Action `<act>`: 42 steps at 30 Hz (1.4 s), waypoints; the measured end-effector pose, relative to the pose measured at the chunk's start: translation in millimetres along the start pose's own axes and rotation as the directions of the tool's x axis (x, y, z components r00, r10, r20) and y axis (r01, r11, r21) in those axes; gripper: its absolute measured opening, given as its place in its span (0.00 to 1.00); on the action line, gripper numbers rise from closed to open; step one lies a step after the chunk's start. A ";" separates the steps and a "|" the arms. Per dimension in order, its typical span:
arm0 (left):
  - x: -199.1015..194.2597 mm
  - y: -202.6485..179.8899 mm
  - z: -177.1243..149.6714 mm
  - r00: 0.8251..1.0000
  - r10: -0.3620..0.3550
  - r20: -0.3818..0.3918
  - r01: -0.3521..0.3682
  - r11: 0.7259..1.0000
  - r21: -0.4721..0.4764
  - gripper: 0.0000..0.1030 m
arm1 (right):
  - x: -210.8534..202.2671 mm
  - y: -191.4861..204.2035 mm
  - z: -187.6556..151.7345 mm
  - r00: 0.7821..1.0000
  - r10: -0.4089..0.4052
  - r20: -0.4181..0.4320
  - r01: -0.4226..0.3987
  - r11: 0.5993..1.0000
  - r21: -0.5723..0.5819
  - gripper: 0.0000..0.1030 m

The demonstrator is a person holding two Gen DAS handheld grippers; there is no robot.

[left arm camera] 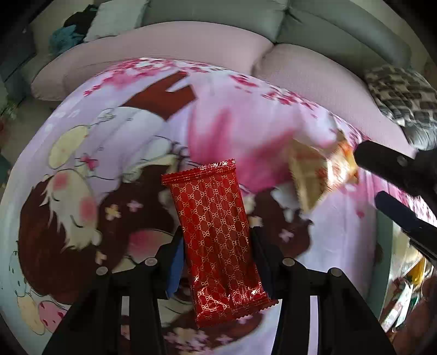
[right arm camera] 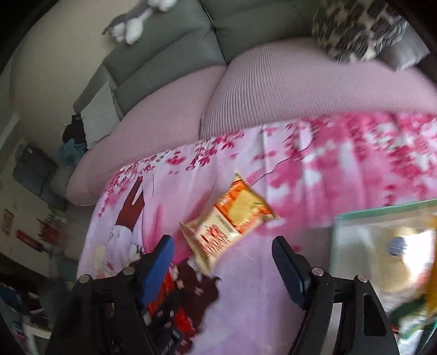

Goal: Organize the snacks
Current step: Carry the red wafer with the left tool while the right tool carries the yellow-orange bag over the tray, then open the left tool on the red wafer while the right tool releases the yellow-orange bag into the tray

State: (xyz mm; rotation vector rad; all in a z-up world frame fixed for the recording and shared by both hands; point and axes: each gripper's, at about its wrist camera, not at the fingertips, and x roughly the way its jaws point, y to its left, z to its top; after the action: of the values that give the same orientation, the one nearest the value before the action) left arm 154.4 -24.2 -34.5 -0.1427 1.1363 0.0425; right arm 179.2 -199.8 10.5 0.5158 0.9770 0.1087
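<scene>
Left wrist view: the left gripper (left arm camera: 217,240) pinches a glossy red foil snack packet (left arm camera: 215,232) by its long edges, gripped for moving, over the pink cartoon-print cloth (left arm camera: 82,136). The right gripper (right arm camera: 222,251), jaws spread, aims at an orange-and-yellow wrapped snack (right arm camera: 232,218) lying beside a clear bin (right arm camera: 382,213).

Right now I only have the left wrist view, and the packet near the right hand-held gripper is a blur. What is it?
Observer: An orange and yellow plastic snack packet, lying on the pink floral cloth.
Operator: Is it gripped?
Observer: No. The right hand-held gripper is open, its pads clear of the packet.
Operator: Anything on the grey sofa back?
Observer: A grey and white plush toy.
</scene>
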 end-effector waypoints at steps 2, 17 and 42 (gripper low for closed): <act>-1.0 8.6 1.9 1.000 0.010 0.005 -0.009 1.000 -0.018 0.47 | 12.0 -1.9 5.0 1.000 0.012 -0.018 -0.011 0.998 0.055 0.73; -24.4 24.2 -0.1 0.998 -0.037 0.047 0.040 0.998 -0.047 0.47 | 14.4 -9.5 -7.5 0.991 0.137 -0.013 -0.131 0.970 0.202 0.32; -100.7 -200.4 -96.4 0.929 -0.366 -0.048 0.345 0.816 0.464 0.47 | -198.5 -164.9 -109.4 0.931 -0.345 0.121 0.286 0.894 0.343 0.35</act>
State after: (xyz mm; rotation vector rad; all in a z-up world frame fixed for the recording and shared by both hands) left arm 46.5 -231.8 35.3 0.0776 1.0305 -0.5613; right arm -44.8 -366.3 36.2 0.6445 0.8930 -0.3930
